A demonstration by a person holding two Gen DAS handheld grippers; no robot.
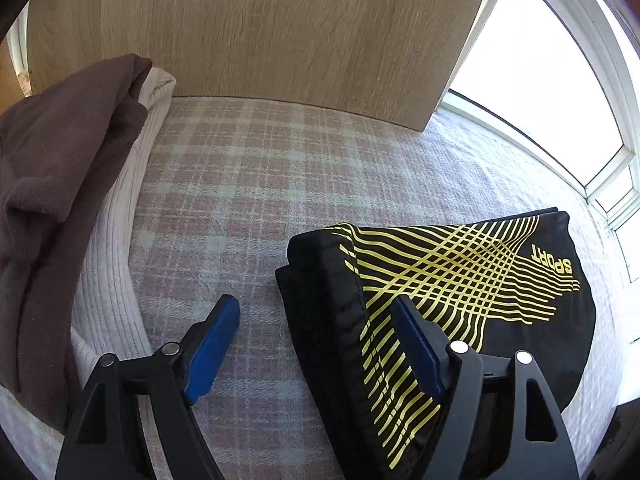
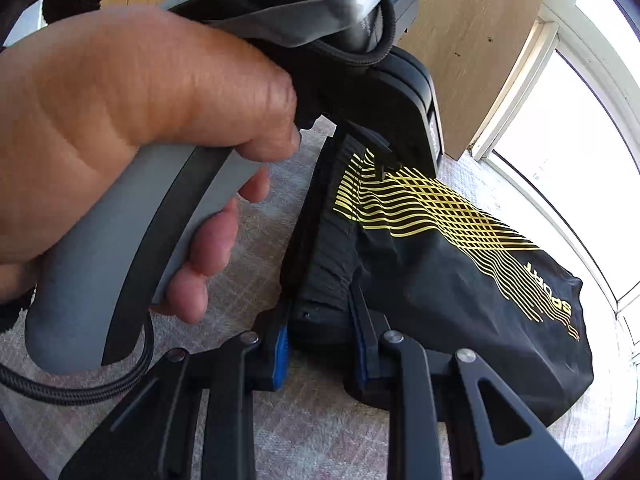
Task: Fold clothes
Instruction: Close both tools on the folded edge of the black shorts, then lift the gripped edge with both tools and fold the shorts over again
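Right, views differ
left view only: brown garment (image 1: 60, 184), left gripper (image 1: 316, 340) jaws wide, empty
right view only: hand (image 2: 132, 152), right gripper (image 2: 320, 344) jaws narrow, clamping black shorts (image 2: 460, 280) edge

The black shorts (image 1: 460, 292) are smooth, slightly shiny cloth with a yellow print. The checked blanket (image 1: 248, 184) looks coarse and woven, the brown fleece (image 1: 60, 168) soft and fuzzy. The wooden panel (image 1: 260, 28) is matt and grained. Each gripper is matt black plastic.
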